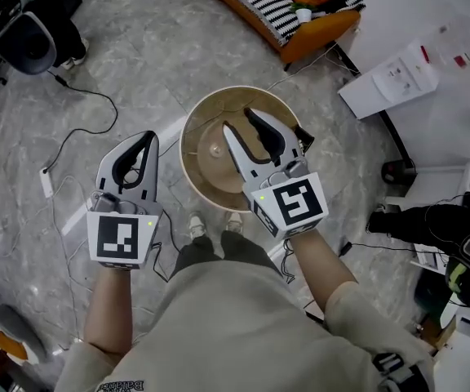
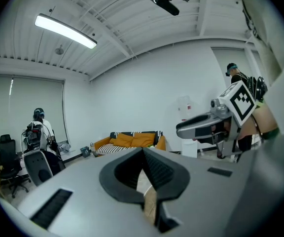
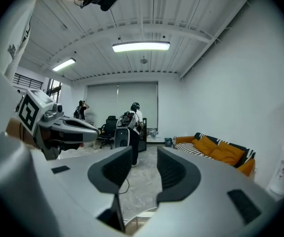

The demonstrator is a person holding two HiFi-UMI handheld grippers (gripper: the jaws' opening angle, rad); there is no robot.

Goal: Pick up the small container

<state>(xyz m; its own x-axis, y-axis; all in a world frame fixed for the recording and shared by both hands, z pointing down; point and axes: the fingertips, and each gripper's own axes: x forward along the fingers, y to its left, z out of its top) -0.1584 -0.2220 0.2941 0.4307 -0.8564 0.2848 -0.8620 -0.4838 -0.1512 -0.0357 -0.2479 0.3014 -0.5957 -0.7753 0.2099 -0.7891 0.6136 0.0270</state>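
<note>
A round tan table [image 1: 196,178] stands on the grey floor in front of my feet. At its middle lies a small pale thing [image 1: 215,149], too small to make out. My right gripper [image 1: 238,121] hangs over the table top with its jaws apart and nothing between them; in the right gripper view the gap of the right gripper [image 3: 144,157] shows only floor. My left gripper [image 1: 147,140] is held left of the table, over the floor, with its tips together. In the left gripper view the left gripper [image 2: 143,151] is shut with nothing in it.
An orange sofa [image 1: 300,23] with a striped cushion lies beyond the table. White boxes [image 1: 390,76] sit by the wall at right. Cables [image 1: 80,129] and a power strip [image 1: 46,182] trail over the floor at left. A person [image 1: 431,223] crouches at right.
</note>
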